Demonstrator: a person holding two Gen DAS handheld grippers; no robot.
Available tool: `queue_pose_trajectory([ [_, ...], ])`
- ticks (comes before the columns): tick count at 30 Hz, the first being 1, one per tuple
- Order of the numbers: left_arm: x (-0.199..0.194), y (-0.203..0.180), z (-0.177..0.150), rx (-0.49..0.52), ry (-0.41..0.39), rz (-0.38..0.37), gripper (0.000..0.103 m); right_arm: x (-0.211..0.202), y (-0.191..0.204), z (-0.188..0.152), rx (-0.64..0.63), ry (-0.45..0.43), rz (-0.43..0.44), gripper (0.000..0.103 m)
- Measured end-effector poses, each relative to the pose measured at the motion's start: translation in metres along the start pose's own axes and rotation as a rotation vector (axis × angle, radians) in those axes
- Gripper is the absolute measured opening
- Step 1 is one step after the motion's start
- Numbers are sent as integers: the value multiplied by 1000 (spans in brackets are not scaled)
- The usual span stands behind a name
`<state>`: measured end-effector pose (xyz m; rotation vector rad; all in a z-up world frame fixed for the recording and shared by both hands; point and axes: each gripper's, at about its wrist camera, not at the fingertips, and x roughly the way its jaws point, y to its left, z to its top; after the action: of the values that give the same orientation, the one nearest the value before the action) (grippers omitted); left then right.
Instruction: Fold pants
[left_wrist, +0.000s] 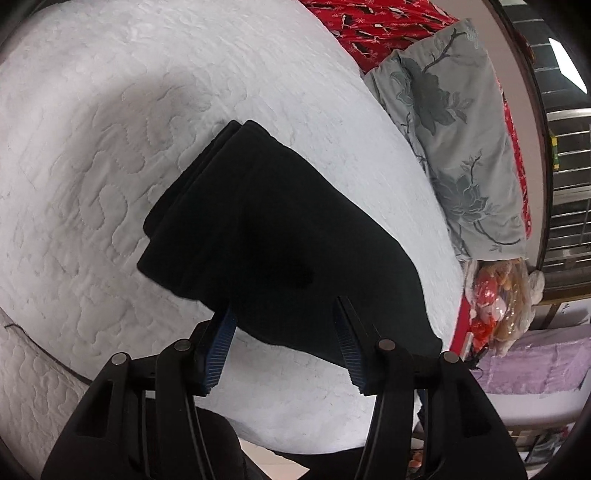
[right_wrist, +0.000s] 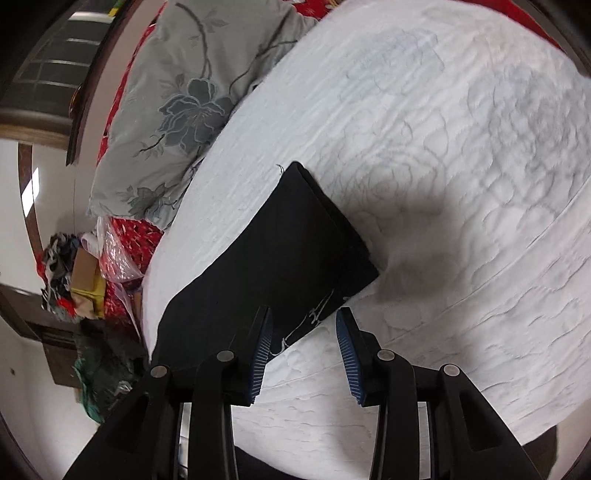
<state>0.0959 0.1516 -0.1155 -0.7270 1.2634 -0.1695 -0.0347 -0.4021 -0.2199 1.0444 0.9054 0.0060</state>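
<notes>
Left wrist view: both claws, left claw (left_wrist: 284, 306) and right claw (right_wrist: 304, 314), gape over folded pants (left_wrist: 266, 229).

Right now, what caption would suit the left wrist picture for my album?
Open left gripper poised over folded black pants lying on a white quilted bed.
</notes>
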Motion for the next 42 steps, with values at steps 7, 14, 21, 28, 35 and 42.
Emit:
queue_pose_trajectory([
  [7, 5, 6, 4, -23, 2, 1, 51, 19, 6, 6, 51, -14, 10, 38],
  [14, 15, 2, 12, -22, -2, 77, 27, 32, 10, 6, 91, -21, -29, 23],
  [21, -5, -6, 1, 106, -61, 222, 3, 10, 27, 0, 12, -44, 41, 3],
  [28, 9, 7, 4, 81, -24, 244, 3, 26, 0, -10, 61, 7, -12, 3],
  [35, -4, 11, -6, 54, 7, 185, 5, 17, 3, -11, 23, 35, -26, 23],
  [42, -7, -29, -55, 98, 41, 133, 10, -35, -3, 3, -51, -21, -29, 34],
])
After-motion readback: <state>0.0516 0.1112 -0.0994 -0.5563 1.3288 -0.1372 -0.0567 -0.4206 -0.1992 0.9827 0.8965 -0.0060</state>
